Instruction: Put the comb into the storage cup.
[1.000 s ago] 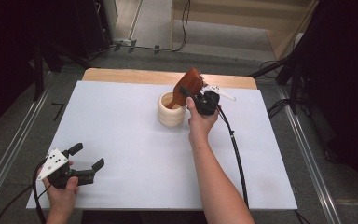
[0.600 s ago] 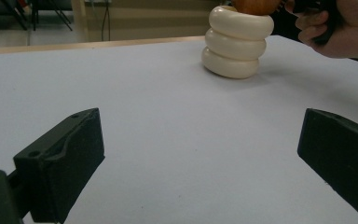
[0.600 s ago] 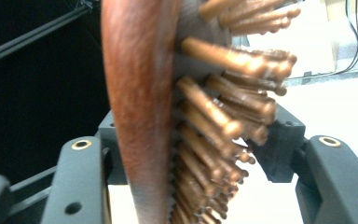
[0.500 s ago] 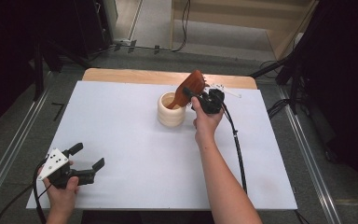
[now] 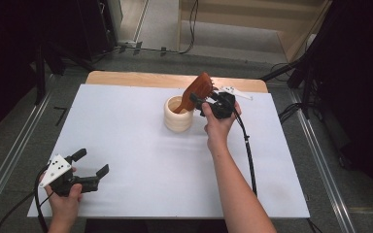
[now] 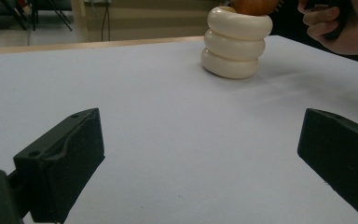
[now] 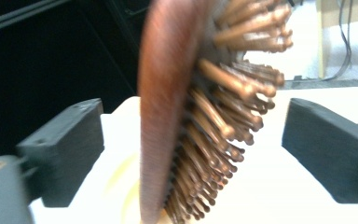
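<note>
A brown wooden hairbrush (image 5: 197, 91) stands handle-down in a cream ribbed cup (image 5: 178, 114) at the back middle of the white table; its head leans out over the rim. In the right gripper view the bristled head (image 7: 200, 116) sits between the jaws with a gap on each side. My right gripper (image 5: 205, 101) is open beside the brush; its jaws have just been opening. My left gripper (image 5: 90, 163) rests open at the table's near left, nothing between its jaws. The cup (image 6: 236, 43) shows far off in the left gripper view.
The white sheet (image 5: 126, 141) covers the table, with a wooden strip (image 5: 126, 77) along its far edge. A black cable (image 5: 246, 150) trails from the right gripper over the sheet. Dark stands and floor cables lie beyond the table.
The right gripper's jaws have come apart and let go of the brush head. The brush has settled in the cup. The left gripper has not moved.
</note>
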